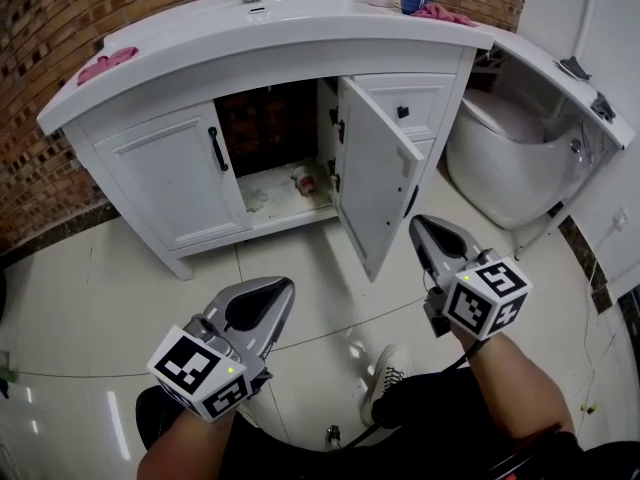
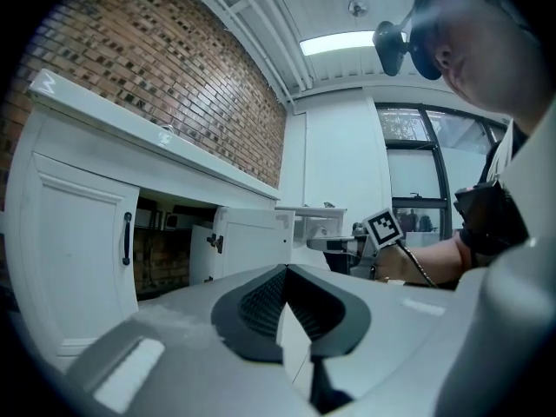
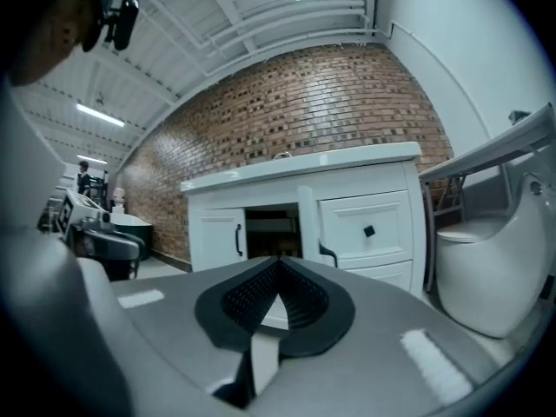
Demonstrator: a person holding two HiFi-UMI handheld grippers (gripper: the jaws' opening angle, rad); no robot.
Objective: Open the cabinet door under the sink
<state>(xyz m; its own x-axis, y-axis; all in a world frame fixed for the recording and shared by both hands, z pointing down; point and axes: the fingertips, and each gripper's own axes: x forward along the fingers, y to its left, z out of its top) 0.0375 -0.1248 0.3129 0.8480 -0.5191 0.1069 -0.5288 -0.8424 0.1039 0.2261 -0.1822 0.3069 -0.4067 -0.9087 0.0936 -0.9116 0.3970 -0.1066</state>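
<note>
Head view shows cabinet (image 1: 168,180) on glossy tiled floor (image 1: 80,298).

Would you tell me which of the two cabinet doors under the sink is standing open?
The right door: it is swung out into the room and leaves the inside exposed. The left door sits flat and shut.

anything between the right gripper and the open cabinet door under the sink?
Nothing visible. Only bare glossy tile floor lies between the right gripper and the white panelled cabinet door, which already stands swung open. The gripper is shut and empty.
</note>
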